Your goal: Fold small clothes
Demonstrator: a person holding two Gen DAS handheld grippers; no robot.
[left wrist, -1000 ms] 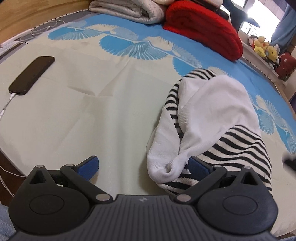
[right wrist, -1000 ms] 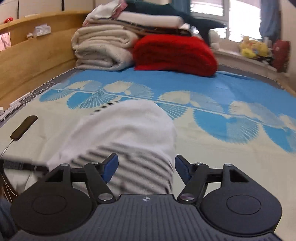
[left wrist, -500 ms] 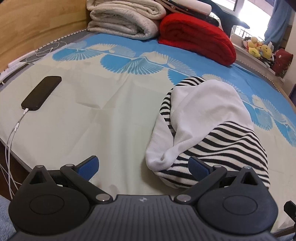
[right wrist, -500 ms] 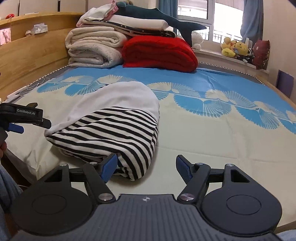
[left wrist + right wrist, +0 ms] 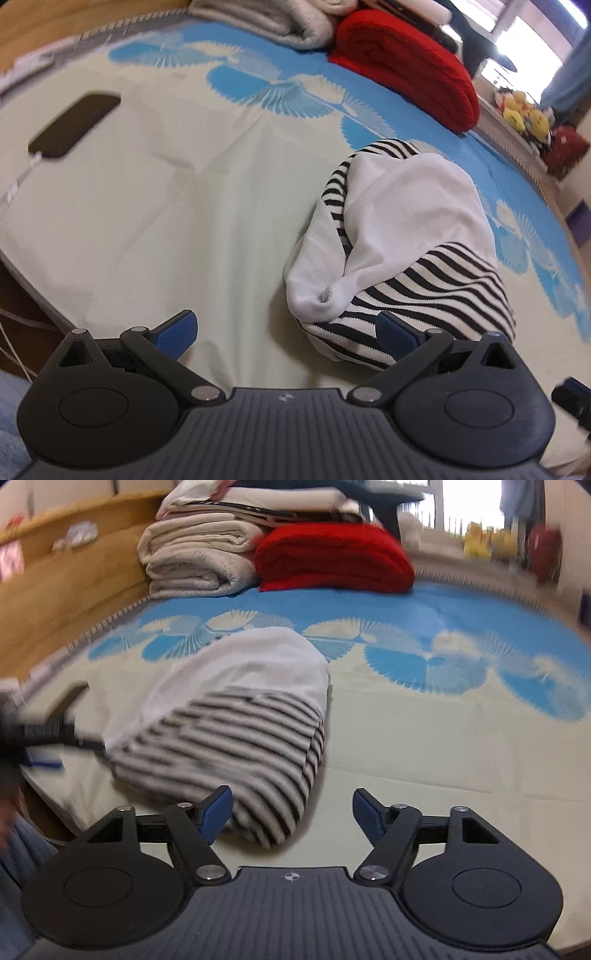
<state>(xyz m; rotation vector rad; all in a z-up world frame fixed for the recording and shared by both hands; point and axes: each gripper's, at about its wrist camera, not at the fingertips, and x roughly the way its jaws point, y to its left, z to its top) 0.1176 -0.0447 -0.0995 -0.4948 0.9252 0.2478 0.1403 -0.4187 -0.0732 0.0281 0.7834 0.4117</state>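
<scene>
A folded black-and-white striped garment with a white part on top (image 5: 402, 236) lies on the bed near its front edge; it also shows in the right wrist view (image 5: 240, 716). My left gripper (image 5: 286, 332) is open and empty, its right finger close to the garment's near left corner. My right gripper (image 5: 291, 814) is open and empty, its left finger by the garment's near right corner. The left gripper shows blurred at the left of the right wrist view (image 5: 48, 727).
A black phone (image 5: 75, 125) on a white cable lies at the left of the bed. Folded beige blankets (image 5: 195, 559) and a red blanket (image 5: 332, 555) are stacked at the headboard end. The bed's front edge is just below both grippers.
Both grippers drew back from the garment, then moved closer and lower toward its near end. The garment lies as before. Both stay open.
</scene>
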